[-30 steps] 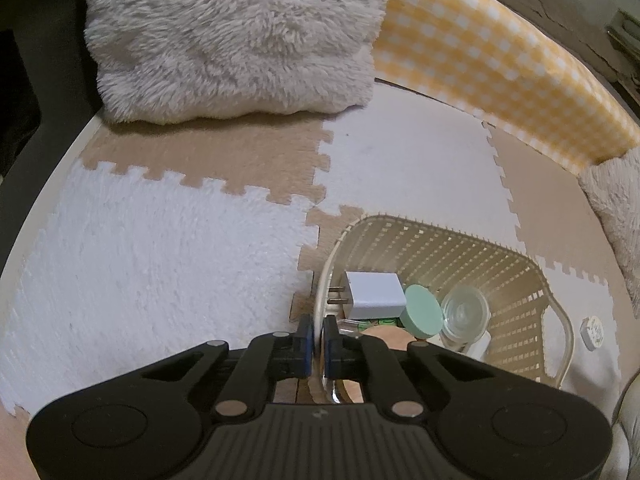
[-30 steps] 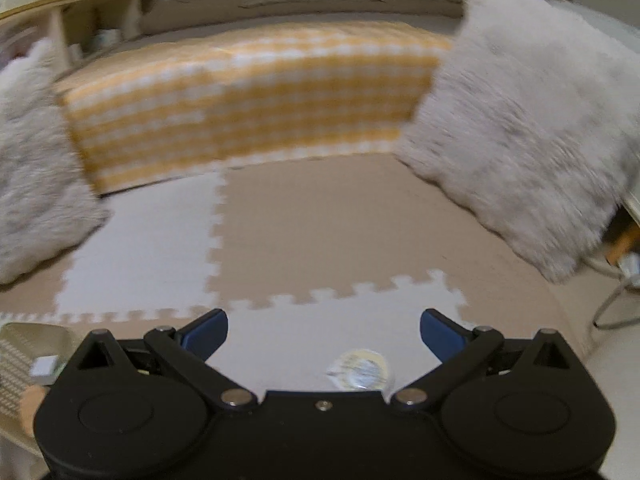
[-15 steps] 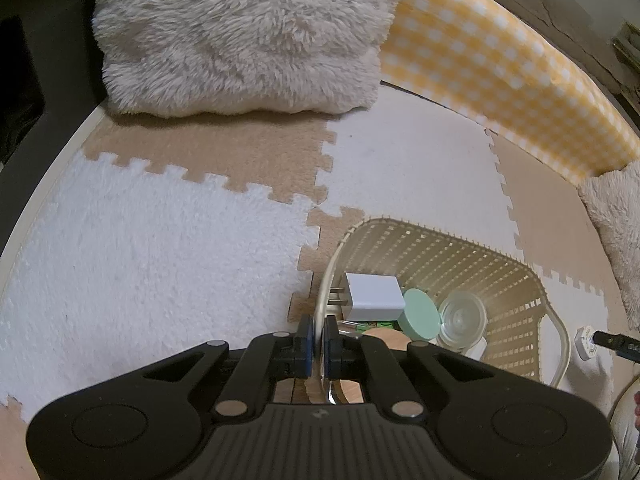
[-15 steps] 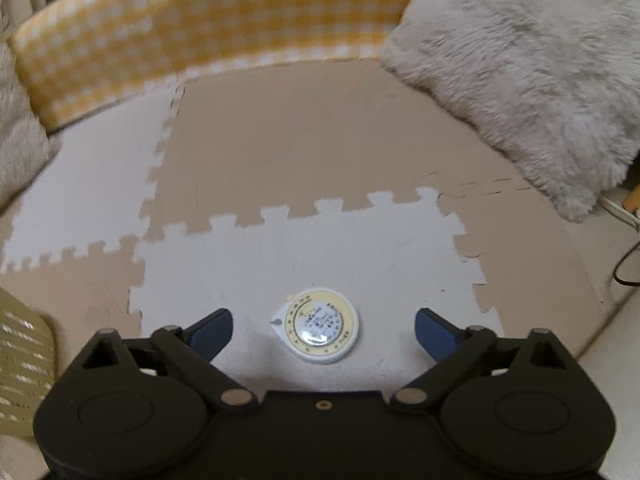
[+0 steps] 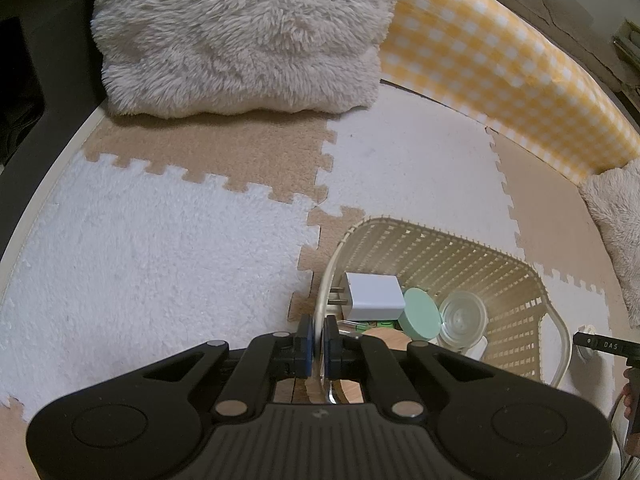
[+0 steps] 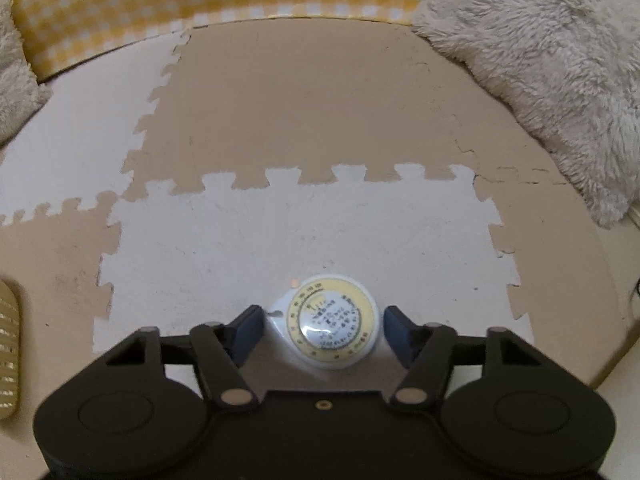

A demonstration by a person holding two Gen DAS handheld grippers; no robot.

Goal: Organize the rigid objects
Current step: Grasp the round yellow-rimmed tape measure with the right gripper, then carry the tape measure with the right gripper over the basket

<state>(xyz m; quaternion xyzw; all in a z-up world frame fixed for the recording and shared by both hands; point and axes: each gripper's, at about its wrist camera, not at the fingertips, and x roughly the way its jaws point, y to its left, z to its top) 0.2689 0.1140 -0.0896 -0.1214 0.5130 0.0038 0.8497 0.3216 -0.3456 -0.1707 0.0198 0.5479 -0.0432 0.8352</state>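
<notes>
A cream woven basket stands on the foam mat. It holds a white plug adapter, a mint green lid, a clear round container and other items. My left gripper is shut on the basket's near rim. A round white and yellow tape measure lies on a white mat tile. My right gripper is open, with a finger on each side of the tape measure, not touching it. The right gripper's tip shows at the right edge of the left wrist view.
Fluffy grey pillows lie at the mat's edges. A yellow checked bolster runs along the back. The basket's edge shows at the left of the right wrist view.
My right gripper has dropped towards the mat and moved forward, so the tape measure now lies between its open fingers. The left gripper still grips the basket rim.
</notes>
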